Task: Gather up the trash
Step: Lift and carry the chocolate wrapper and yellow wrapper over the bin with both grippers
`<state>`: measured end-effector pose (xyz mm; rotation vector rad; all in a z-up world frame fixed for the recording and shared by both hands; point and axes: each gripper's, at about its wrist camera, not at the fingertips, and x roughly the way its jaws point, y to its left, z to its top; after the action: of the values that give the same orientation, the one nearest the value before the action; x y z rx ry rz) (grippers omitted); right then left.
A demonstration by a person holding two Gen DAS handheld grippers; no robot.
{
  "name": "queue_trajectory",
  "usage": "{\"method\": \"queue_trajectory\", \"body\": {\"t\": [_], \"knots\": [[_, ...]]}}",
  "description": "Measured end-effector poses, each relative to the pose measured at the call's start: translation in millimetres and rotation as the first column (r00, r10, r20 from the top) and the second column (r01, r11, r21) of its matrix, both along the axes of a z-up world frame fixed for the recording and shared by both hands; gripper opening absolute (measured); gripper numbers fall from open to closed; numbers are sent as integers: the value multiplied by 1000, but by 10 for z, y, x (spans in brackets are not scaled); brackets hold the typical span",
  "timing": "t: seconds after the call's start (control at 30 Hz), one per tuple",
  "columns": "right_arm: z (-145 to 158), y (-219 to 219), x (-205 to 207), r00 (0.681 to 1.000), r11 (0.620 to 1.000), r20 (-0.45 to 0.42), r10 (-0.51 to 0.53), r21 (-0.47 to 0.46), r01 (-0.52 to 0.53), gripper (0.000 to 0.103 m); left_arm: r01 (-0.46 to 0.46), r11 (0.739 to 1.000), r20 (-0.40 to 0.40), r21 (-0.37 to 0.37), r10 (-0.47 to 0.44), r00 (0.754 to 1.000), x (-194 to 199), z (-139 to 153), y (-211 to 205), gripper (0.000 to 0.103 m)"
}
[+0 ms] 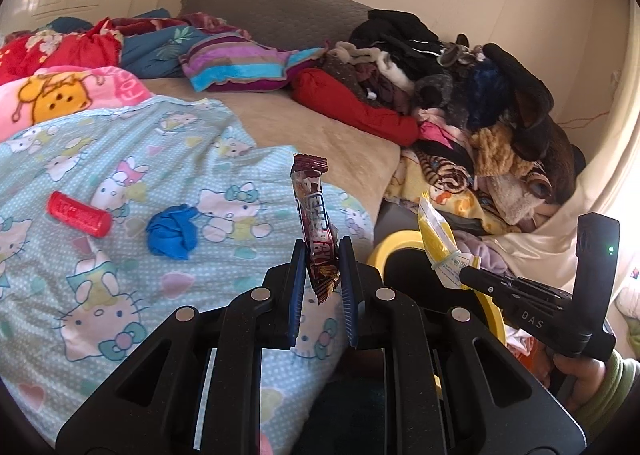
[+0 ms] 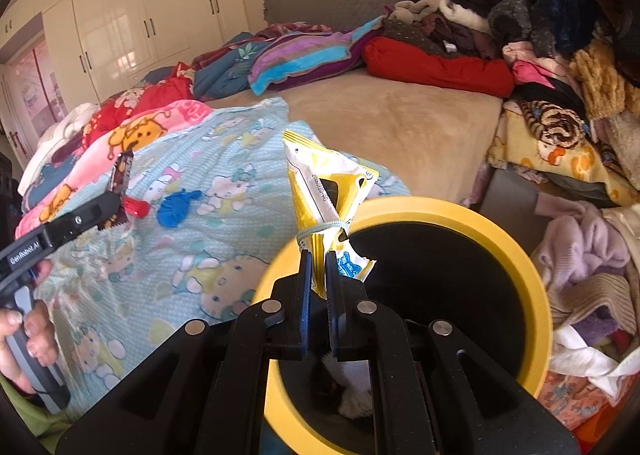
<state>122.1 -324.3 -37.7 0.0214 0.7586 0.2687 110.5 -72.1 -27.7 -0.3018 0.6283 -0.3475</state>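
I am holding a brown snack wrapper [image 1: 316, 223] upright in my left gripper [image 1: 322, 275]; it is a long, crinkled foil sleeve with a serrated top edge and white and blue lettering, and the blue pads are clamping its lower end while the rest is standing up over the cartoon-cat blanket [image 1: 120, 255]. In my right gripper [image 2: 319, 279] I am pinching a yellow and white packet [image 2: 326, 191], creased, with a thin elastic band around its waist and a printed date line along one side; the jaws are pressing together on its bottom corner, and it is hanging just at the near rim of the yellow bin [image 2: 516, 247], over its black inside. Something pale is lying at the bottom of the bin, too blurred to name.

Both grippers are tilting downward. From the left camera, my right gripper is reaching in from the right edge, a hand in a green sleeve [image 1: 616, 379] gripping its handle.

On the blanket, well apart from both grippers, a red cylinder [image 1: 79, 214] and a crumpled blue wad [image 1: 172, 231] are lying near each other. A pile of clothes [image 1: 460, 95] is heaping up along the far right of the bed.
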Motion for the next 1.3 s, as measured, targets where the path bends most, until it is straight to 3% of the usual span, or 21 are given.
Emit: {"method": "queue_trajectory", "body": {"t": [0.53,1.3], "knots": [[-17,-482,-159,997,997,-3,-71,13,71,7,122,991,24,50,-123,992,-108,59,-496,11],[-122,-863,-115,987,987,-33,-154,39,156,7,262,956,18,128,-267,964,-202,-45,-1068,11]]}}
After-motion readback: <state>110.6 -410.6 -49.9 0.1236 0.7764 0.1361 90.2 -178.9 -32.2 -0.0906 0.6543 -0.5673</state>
